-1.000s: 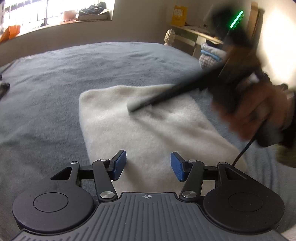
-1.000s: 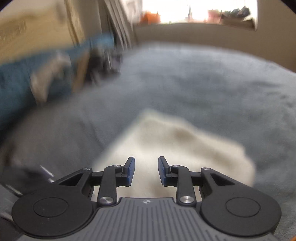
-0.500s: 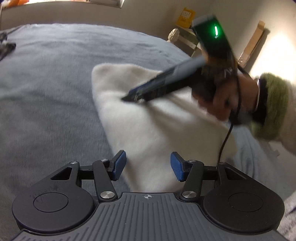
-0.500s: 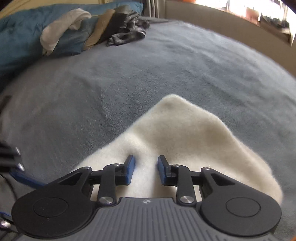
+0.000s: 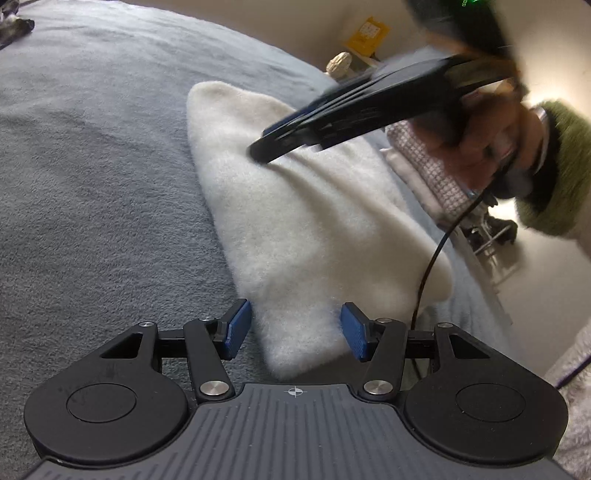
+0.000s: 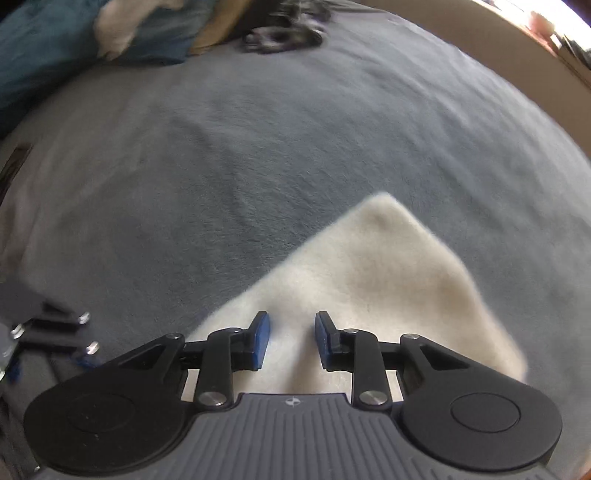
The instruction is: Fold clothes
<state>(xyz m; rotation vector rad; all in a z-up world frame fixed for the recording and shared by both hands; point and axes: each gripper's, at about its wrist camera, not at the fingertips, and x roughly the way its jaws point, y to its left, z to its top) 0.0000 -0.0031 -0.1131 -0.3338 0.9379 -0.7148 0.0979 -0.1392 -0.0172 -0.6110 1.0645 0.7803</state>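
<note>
A big grey bed fills most of both views. A folded white cloth lies flat on it. In the left view the cloth runs from the upper middle of the frame down to the bottom middle. In the right view it sits in the lower right part of the frame.

A pile of folded clothes shows at the right of the left view, past the cloth. Dark clothes lie at the top middle of the right view, with a blue blanket in the upper left corner.

A hand in a green fuzzy sleeve holds the right tool in the upper right of the left view. Its tip touches the top of the cloth. In its own view the blue pads stand a little apart, with only cloth under the gap and nothing pinched.

The left tool is at the bottom middle of its view. Its jaws are spread wide, and the near end of the cloth lies between them, but the pads do not press it.
</note>
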